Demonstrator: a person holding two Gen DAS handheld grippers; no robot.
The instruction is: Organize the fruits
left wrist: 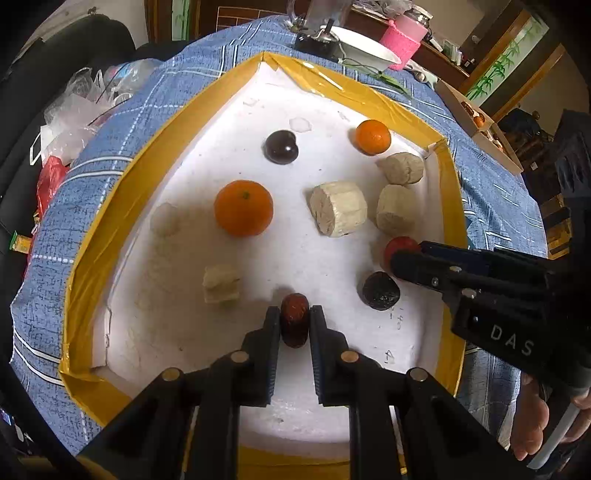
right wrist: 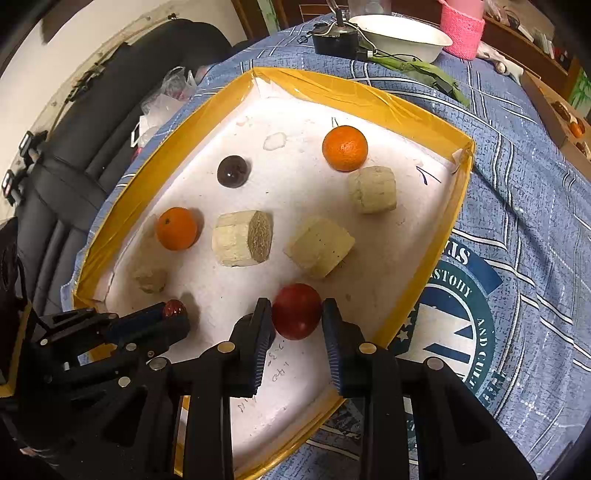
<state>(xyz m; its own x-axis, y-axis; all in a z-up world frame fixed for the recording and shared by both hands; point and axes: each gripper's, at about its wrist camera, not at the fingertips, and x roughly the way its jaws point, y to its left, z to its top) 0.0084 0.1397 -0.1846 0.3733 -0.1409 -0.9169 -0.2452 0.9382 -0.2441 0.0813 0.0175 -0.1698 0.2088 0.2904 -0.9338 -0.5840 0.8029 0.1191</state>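
Note:
A white foam tray with a yellow taped rim [left wrist: 147,155] [right wrist: 369,96] holds the fruit. My left gripper [left wrist: 294,314] is shut on a brown-red date [left wrist: 294,319] at the tray's near side; it also shows in the right wrist view [right wrist: 173,314]. My right gripper [right wrist: 297,314] has its jaws around a red round fruit [right wrist: 297,311], close to both sides; it also shows in the left wrist view [left wrist: 397,258]. Two oranges [left wrist: 243,207] [left wrist: 373,136], a dark plum [left wrist: 280,146] and a black wrinkled fruit [left wrist: 380,290] lie on the tray.
Several pale banana chunks [left wrist: 338,208] [right wrist: 243,238] lie across the tray's middle and right. A white bowl [right wrist: 402,35], a pink cup [right wrist: 463,29] and a black device [right wrist: 334,38] stand behind on the blue checked cloth [right wrist: 517,184]. Plastic bags [left wrist: 74,107] lie at the left.

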